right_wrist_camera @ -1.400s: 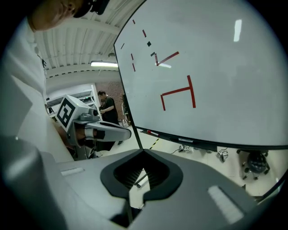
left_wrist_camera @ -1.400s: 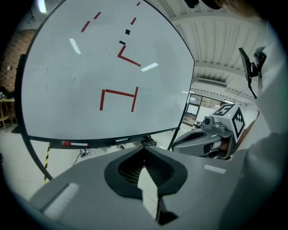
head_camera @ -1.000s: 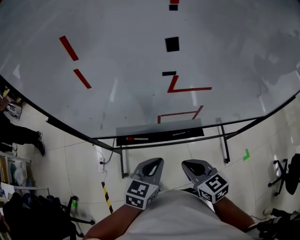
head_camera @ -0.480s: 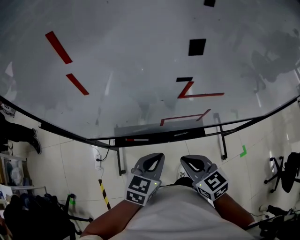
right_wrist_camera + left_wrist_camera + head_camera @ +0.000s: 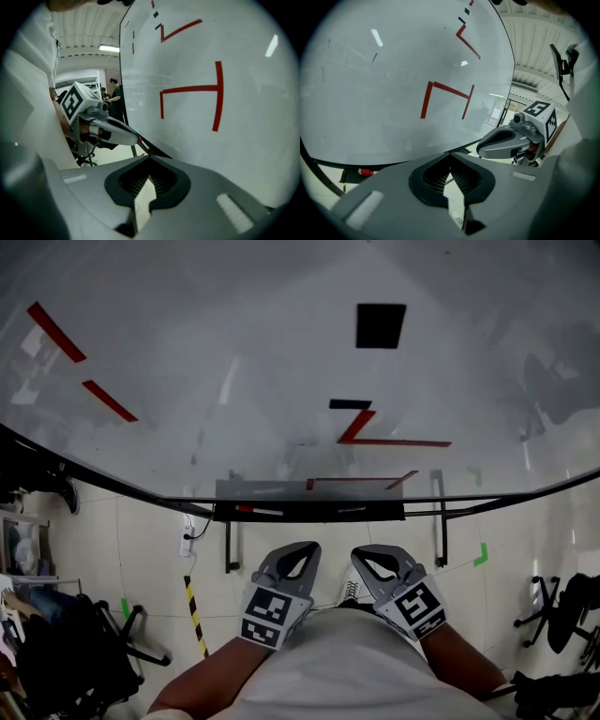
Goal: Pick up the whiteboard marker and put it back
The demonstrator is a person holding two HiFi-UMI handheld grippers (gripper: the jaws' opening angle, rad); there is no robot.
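Note:
A whiteboard marker [image 5: 257, 511] with a red cap lies in the left part of the dark tray [image 5: 309, 513] under the whiteboard [image 5: 234, 362]. Its red end also shows in the left gripper view, marker [image 5: 366, 172]. My left gripper [image 5: 302, 550] and right gripper [image 5: 364, 554] are held side by side close to my body, below the tray and apart from it. Both are shut with nothing between their jaws. In its own view the left gripper [image 5: 450, 153] points at the board's lower edge; the right gripper [image 5: 149, 157] does the same.
Red lines and black squares mark the whiteboard. The board's stand legs [image 5: 228, 545] reach down to the tiled floor. A black-and-yellow strip [image 5: 195, 607] and a power strip [image 5: 187, 539] lie at the left. An office chair [image 5: 565, 607] stands at the right, dark clutter [image 5: 66, 652] at the lower left.
The head view has swung, so the board and its tray now sit more centred and level. Both grippers stay shut near my body, shifted only slightly.

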